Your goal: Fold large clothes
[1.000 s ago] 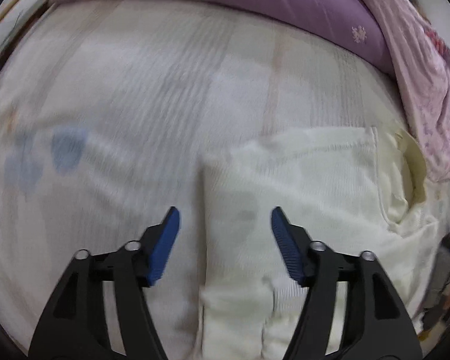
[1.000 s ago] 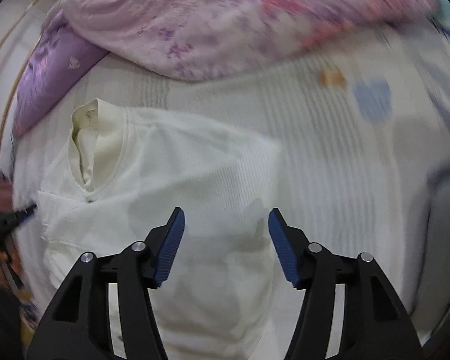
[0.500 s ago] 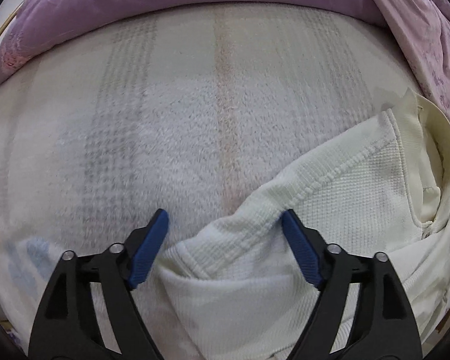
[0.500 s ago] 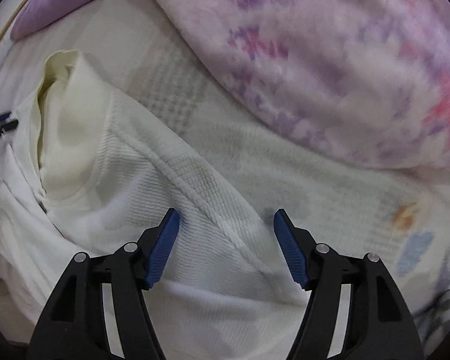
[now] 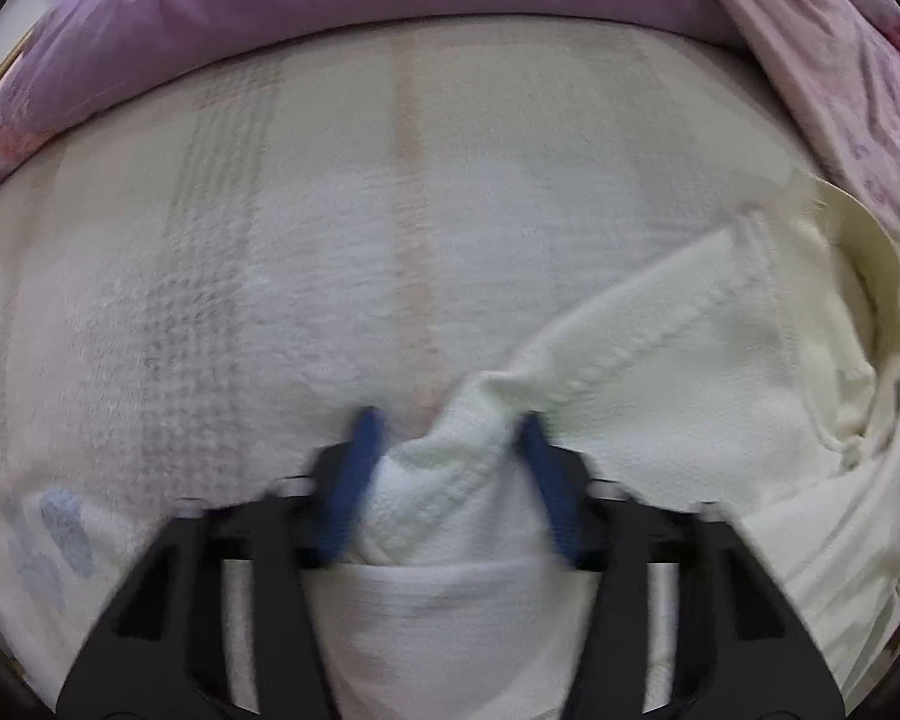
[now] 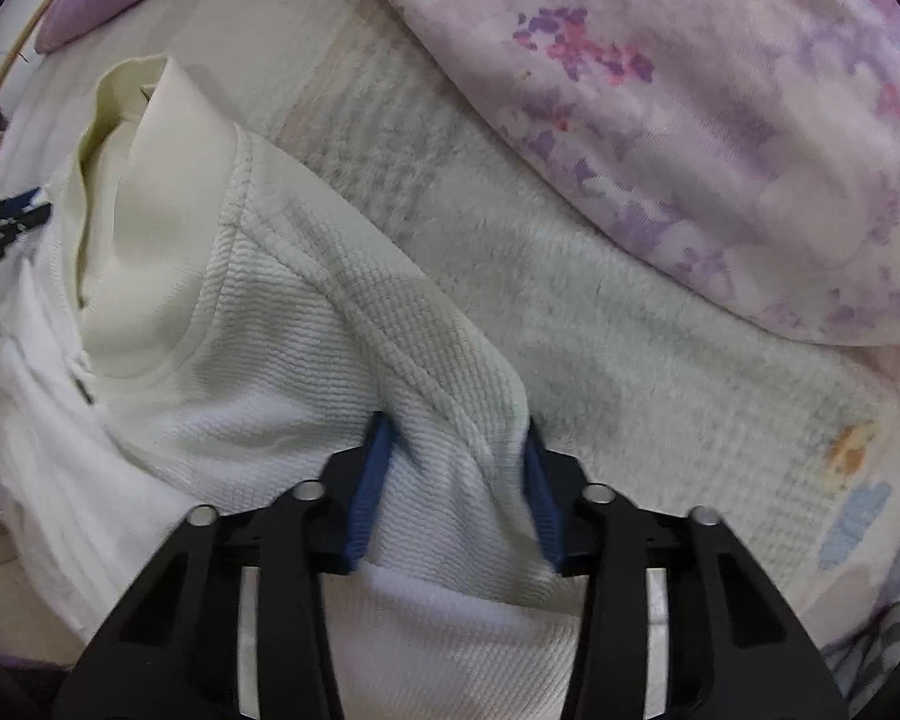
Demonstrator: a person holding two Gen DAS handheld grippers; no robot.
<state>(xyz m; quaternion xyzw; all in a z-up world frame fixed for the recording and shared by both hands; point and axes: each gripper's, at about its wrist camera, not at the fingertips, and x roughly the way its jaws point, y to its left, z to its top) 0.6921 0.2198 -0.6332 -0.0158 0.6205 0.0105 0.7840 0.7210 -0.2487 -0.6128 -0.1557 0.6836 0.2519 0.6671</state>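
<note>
A cream waffle-knit shirt (image 5: pixel 720 372) lies on the bed with its smooth collar (image 5: pixel 864 252) at the right of the left wrist view. My left gripper (image 5: pixel 447 426) points down at the shirt's shoulder corner. Its jaws are closing, and a bunch of the fabric is pinched up between the blue pads. In the right wrist view the same shirt (image 6: pixel 270 330) spreads leftward, collar (image 6: pixel 150 180) at upper left. My right gripper (image 6: pixel 457 426) is closing on the other shoulder seam, which is puckered between its pads. The left gripper's tips (image 6: pixel 6 216) show at the left edge.
A pale fleece blanket (image 5: pixel 270 240) covers the bed under the shirt. A purple pillow (image 5: pixel 330 12) lies along the far side. A pink floral quilt (image 6: pixel 690 90) is heaped close beside the right shoulder of the shirt.
Both grippers came down onto the shirt's shoulders and rolled. Their jaws went from wide open over the flat fabric to pinching a raised fold each.
</note>
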